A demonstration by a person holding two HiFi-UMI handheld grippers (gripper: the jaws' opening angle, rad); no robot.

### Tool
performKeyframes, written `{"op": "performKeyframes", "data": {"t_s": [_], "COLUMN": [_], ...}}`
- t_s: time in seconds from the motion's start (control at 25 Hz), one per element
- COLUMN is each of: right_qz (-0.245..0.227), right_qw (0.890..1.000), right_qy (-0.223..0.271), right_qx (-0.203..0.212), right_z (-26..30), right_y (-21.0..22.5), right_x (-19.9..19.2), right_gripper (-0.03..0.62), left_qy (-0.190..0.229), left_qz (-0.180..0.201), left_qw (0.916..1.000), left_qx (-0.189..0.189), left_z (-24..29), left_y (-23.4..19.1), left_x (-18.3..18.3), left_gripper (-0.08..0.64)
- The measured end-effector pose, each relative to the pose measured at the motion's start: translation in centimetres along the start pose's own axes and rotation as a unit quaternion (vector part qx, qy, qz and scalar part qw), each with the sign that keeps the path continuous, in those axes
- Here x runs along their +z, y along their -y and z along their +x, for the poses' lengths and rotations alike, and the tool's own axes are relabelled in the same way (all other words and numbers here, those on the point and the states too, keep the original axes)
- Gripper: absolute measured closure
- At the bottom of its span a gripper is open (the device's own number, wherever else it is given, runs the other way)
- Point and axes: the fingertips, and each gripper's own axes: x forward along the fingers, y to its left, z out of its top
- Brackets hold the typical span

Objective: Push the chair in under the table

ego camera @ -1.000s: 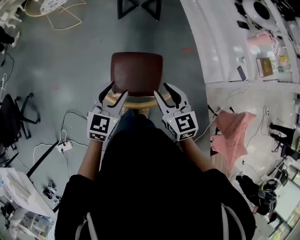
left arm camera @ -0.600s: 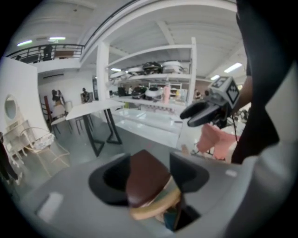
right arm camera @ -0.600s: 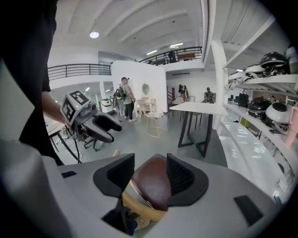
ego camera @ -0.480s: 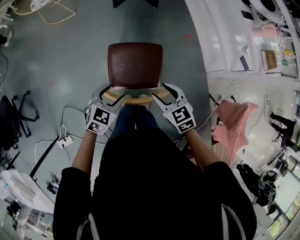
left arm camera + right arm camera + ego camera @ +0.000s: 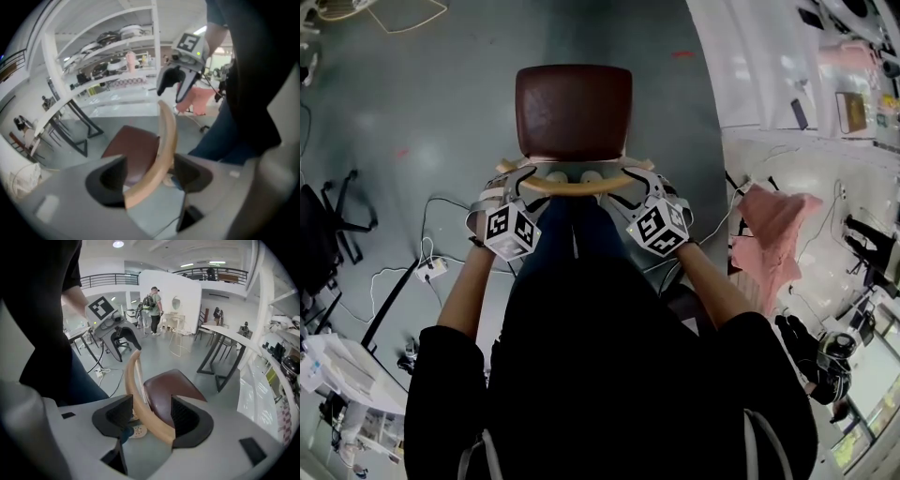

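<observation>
chair back [image 5: 577,187] between just-opened left gripper [image 5: 517,176], right gripper [image 5: 637,176]

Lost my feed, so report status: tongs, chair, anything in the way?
Left tongs, right tongs: jaws just opened wide, backrest between them, unclamped. Chair out on open floor, not under table. Cables on floor to its left.

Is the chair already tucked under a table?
No, the chair stands on open grey floor, clear of the white table.
</observation>
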Motion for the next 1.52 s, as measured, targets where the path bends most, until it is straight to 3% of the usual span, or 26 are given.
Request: {"op": "performKeyframes", "data": {"t_s": [0.2, 0.4, 0.64, 0.8, 0.96, 1.04, 1.52], "right_qz": [-0.087, -0.180, -0.233, -0.254, -0.279, -0.284, -0.276], "right_qw": [0.994, 0.974, 0.955, 0.946, 0.935, 0.933, 0.934], "right_qy": [-0.064, -0.137, -0.180, -0.202, -0.218, -0.218, -0.227], "right_qx": [0.026, 0.033, 0.027, 0.023, 0.021, 0.021, 0.011], "right_z": [2.8, 5.0, 6.9, 7.7, 7.9, 7.9, 8.7], "right_y": [-1.8, -2.4, -2.1, -1.6, -1.4, -1.4, 0.1], "right_x": [-2.3, -5.0, -6.5, -7.2, -7.4, -7.4, -6.4], "right_gripper": [0.376, 0.371, 0.371, 0.373, 0.394, 0.399, 0.400], "left_qy": [-0.045, -0.090, -0.128, -0.145, -0.152, -0.158, -0.164], "left_qz": [0.066, 0.132, 0.190, 0.218, 0.255, 0.260, 0.262], "left_qw": [0.9965, 0.9859, 0.9717, 0.9636, 0.9544, 0.9519, 0.9500], "left_qx": [-0.025, -0.048, -0.059, -0.056, -0.032, -0.036, -0.043], "left_z": [2.2, 4.2, 6.3, 7.3, 7.3, 7.4, 7.7], "left_y": [1.3, 2.3, 2.7, 2.5, 1.9, 1.9, -0.2], "left_x": [-1.7, -3.2, -5.2, -5.9, -6.0, -6.1, -6.4], "left_gripper": [0.244, 0.244, 0.245, 0.261, 0.354, 0.365, 0.368]}}
